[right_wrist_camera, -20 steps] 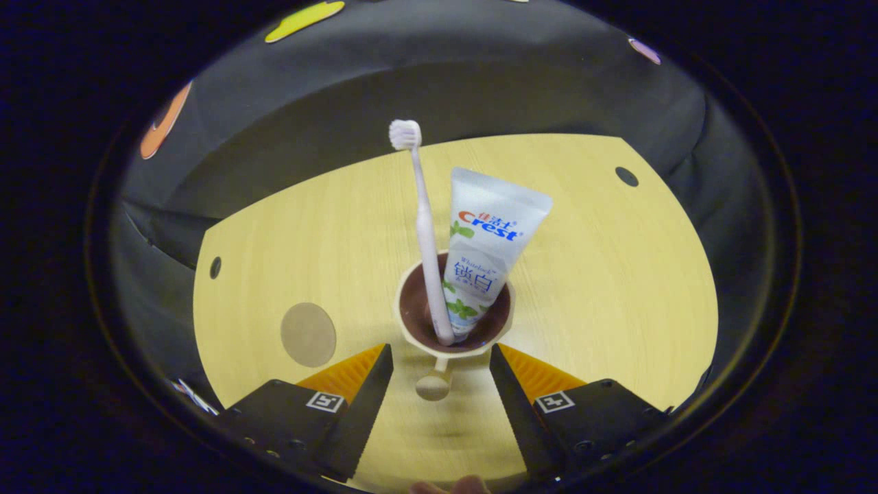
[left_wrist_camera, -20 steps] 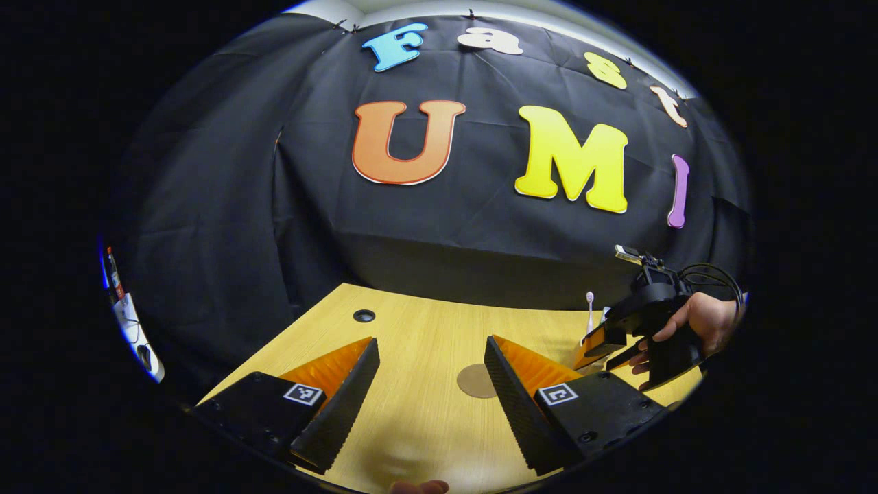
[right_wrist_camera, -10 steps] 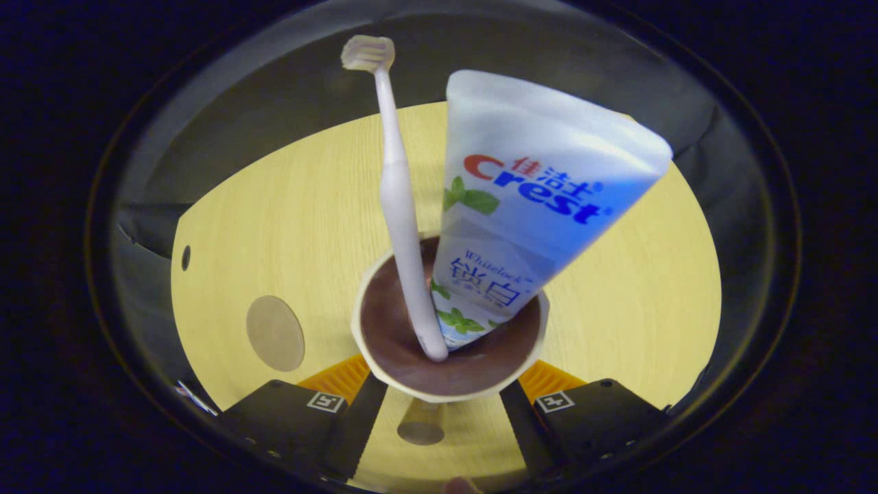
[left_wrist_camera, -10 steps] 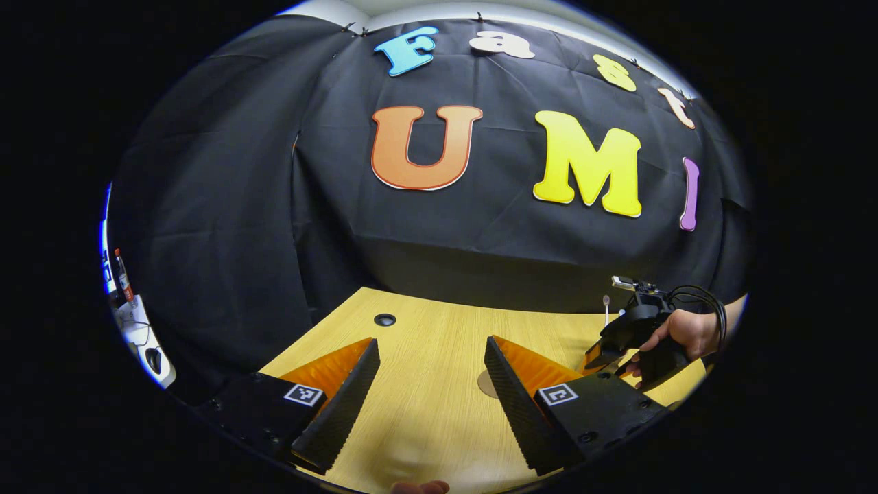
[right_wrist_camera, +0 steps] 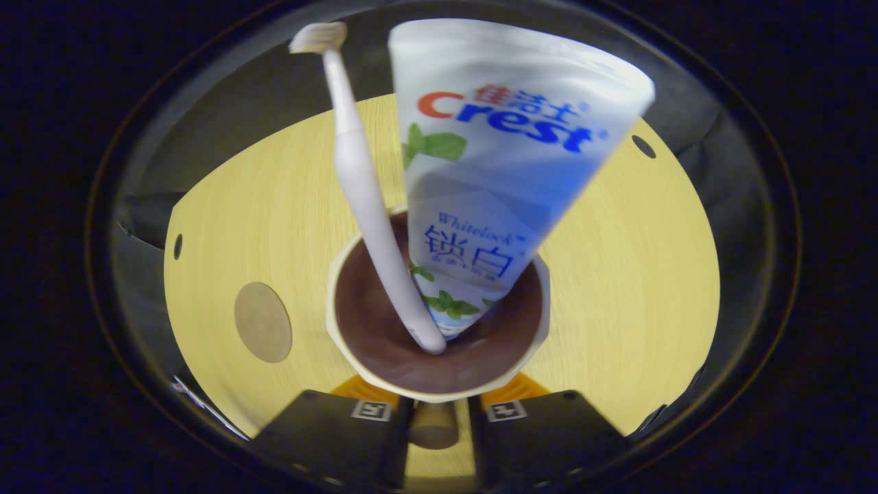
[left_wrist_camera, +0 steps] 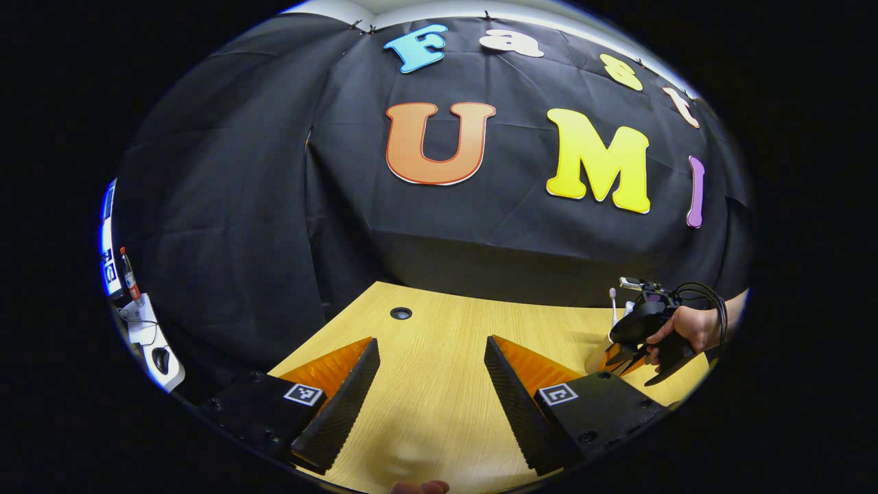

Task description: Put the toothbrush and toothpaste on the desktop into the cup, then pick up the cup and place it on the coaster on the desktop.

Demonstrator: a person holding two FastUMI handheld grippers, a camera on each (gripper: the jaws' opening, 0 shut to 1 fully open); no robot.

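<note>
Standing in the cream cup with dark brown inside [right_wrist_camera: 439,343]: pale pink toothbrush [right_wrist_camera: 363,199], bristles up, leaning left, and white-blue toothpaste tube [right_wrist_camera: 494,171], wide end up. Cup sits on the light wood desktop [right_wrist_camera: 617,274]. Right gripper [right_wrist_camera: 434,429] fingers drawn narrow w/ the cup's handle [right_wrist_camera: 432,425] between them; contact looks likely but can't confirm. Round tan coaster [right_wrist_camera: 263,322] lies bare, left of cup, apart from it. Left gripper [left_wrist_camera: 431,384] spread wide over desktop, nothing between fingers.
</note>
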